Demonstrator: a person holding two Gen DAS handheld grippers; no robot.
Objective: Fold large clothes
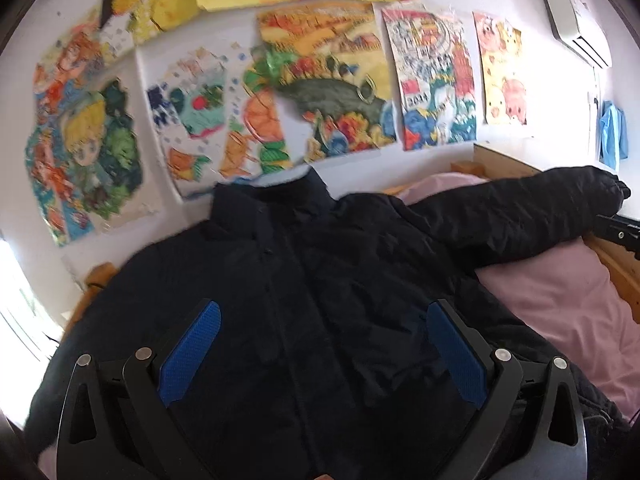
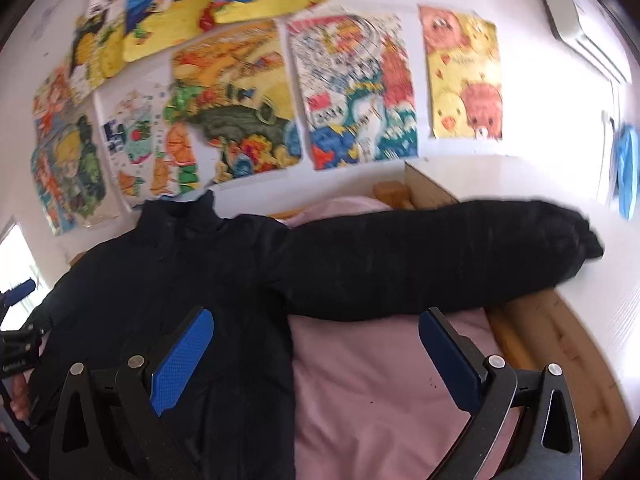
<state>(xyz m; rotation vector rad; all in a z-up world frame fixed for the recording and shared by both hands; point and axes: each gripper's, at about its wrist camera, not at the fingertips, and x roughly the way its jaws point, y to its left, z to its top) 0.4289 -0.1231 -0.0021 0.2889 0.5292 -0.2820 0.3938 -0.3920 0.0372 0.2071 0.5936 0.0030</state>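
A black padded jacket point(image 1: 320, 280) lies front-up on a pink bed sheet point(image 1: 560, 304), collar toward the wall. Its right sleeve point(image 1: 540, 208) stretches out to the right. My left gripper point(image 1: 324, 356) is open above the jacket's chest, holding nothing. In the right wrist view the jacket point(image 2: 180, 280) lies left of centre and the sleeve point(image 2: 440, 256) runs across to the right. My right gripper point(image 2: 316, 360) is open above the jacket's edge and the pink sheet point(image 2: 380, 380), below the sleeve. The left gripper also shows in the right wrist view at the far left edge point(image 2: 16, 320).
The wall behind is covered with colourful drawings point(image 1: 332, 80). A wooden bed frame point(image 2: 560, 344) runs along the right. A cardboard box point(image 2: 428, 188) stands by the wall. An air conditioner point(image 1: 572, 28) hangs top right. A blue cloth point(image 1: 612, 132) hangs at the right.
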